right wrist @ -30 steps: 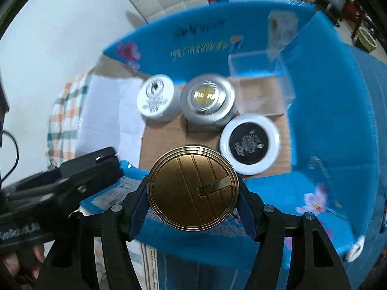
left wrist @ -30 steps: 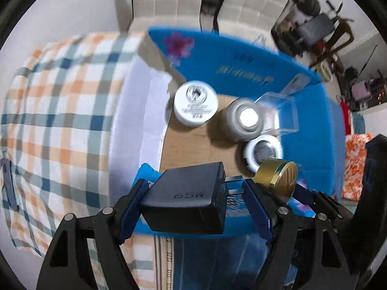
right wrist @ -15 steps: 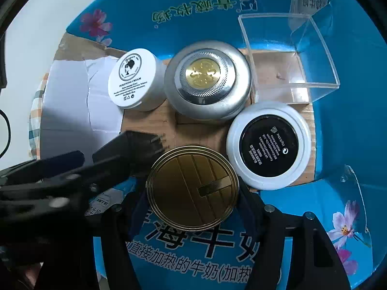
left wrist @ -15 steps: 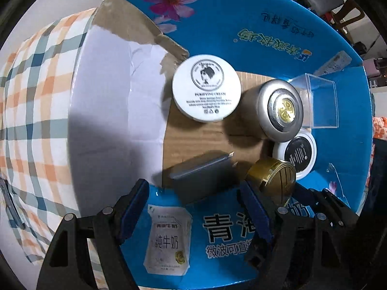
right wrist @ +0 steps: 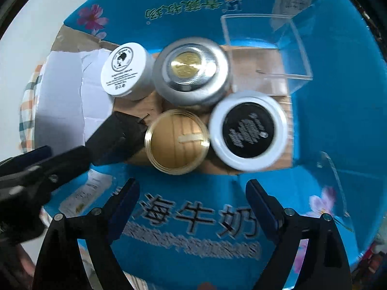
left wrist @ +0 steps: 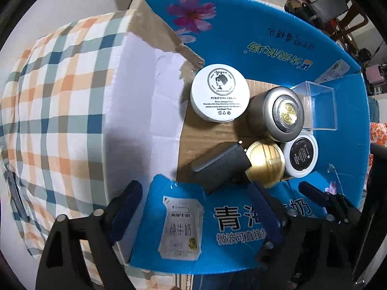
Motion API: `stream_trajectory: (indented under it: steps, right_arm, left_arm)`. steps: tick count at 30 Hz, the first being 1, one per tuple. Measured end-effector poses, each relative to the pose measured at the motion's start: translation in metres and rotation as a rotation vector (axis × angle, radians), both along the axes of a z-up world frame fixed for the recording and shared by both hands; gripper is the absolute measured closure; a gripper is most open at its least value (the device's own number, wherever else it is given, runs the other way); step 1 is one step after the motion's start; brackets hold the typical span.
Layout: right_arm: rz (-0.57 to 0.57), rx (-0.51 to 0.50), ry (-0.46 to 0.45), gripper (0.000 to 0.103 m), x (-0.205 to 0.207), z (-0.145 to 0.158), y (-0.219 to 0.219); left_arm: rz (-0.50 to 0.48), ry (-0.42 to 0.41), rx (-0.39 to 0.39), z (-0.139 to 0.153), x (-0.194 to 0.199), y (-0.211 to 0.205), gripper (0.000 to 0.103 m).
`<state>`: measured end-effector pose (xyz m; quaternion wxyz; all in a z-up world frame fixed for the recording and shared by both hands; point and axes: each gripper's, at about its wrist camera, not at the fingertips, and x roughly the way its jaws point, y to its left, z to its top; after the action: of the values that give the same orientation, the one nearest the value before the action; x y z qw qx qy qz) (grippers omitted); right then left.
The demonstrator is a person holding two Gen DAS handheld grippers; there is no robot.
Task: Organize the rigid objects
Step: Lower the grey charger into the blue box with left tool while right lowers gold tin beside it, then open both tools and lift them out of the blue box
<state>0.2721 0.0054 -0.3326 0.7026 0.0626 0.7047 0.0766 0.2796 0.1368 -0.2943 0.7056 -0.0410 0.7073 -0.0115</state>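
**A:** Where are we on the tidy-up?

**B:** Biggest thing first: the box (left wrist: 278,48), blue inside with a brown cardboard floor, sits on the checked cloth (left wrist: 60,96) and fills most of both views. I count six things on its floor. I can't tell from here whether anything is waiting outside it.

**A:** Take me round the contents.

**B:** In the right wrist view, the clear case (right wrist: 266,48) is at about one o'clock, against the far wall. The silver jar (right wrist: 191,70) is near twelve, with the black-lidded jar (right wrist: 249,130) at three and the white jar (right wrist: 125,70) at ten. The charger (right wrist: 116,137) lies tilted at nine, its prongs end touching the gold tin (right wrist: 176,140), which sits dead centre, just beside the black-lidded jar.

**A:** And your tools?

**B:** Both are over the near wall, pointing down. The left tool (left wrist: 193,207) has its jaws opening, with nothing between them; the charger lies beyond its tips at about one o'clock in the left view. The right tool (right wrist: 193,200) is opening too and is just as empty, the tin resting on the floor past its tips.

**A:** So what's done?

**B:** I'd judge the charger and the tin are delivered and let go. What's left, as I read it, is lifting both tools clear. The charger sits crooked, so I might straighten it.
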Motion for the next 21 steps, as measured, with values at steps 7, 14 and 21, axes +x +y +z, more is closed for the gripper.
stream_trajectory:
  steps: [7,14,21]
  right_arm:
    - [-0.007,-0.057,-0.066,0.006,-0.011,0.031,-0.018]
    - [-0.005,-0.075,-0.142,0.006,-0.031,0.08,-0.033]
    - [-0.01,-0.058,-0.227,0.006,-0.059,0.15,-0.05]
  left_arm:
    - [0.013,-0.085,0.045,0.028,-0.028,0.001,0.002]
    - [0.006,-0.2,0.07,0.076,-0.032,-0.015,0.002]
    - [0.008,-0.321,0.079,0.134,-0.057,-0.025,0.002]
